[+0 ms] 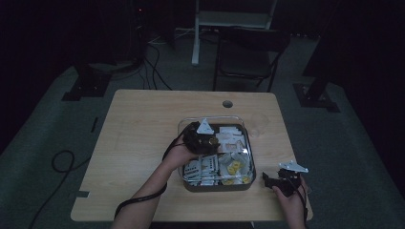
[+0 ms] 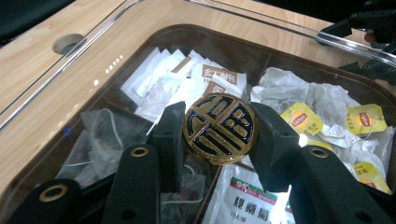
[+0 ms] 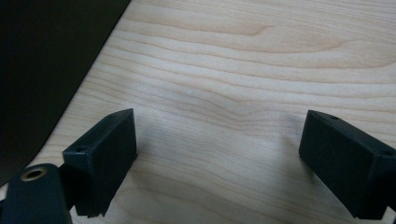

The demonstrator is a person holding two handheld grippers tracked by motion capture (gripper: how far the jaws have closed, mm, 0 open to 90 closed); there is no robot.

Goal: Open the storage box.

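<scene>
Dark floor and cables surround a pale wood bench (image 1: 143, 143), with a folding chair (image 1: 248, 52) beyond its 12 o'clock edge. On the bench, right of centre, sits a brown tray (image 1: 217, 186) with a clear rim, split into compartments and full of tea bags.

The left claw (image 1: 206, 140) hangs over the tray's 10 o'clock part, its grey plate on top. In the left gripper view its jaws are narrowed onto a round gold-and-black disc (image 2: 219, 128) bearing a raised pattern; each jaw presses one side of the disc, which stands tilted above the bags. Behind the disc lie white paper sachets (image 2: 163, 84). Toward 3 o'clock in that view are crumpled bags with yellow tags (image 2: 301, 119). Toward 8 o'clock are mesh bags (image 2: 102, 135), and at 6 o'clock a white packet (image 2: 250, 200) with printed characters.

The right claw (image 1: 277, 180) rests at the bench's 4 o'clock corner, just beside the tray's outer wall and apart from it. In the right gripper view its jaws stand wide, with nothing between them but bare wood (image 3: 243, 93).

A round hole (image 1: 227, 103) sits in the bench near the 12 o'clock edge.
</scene>
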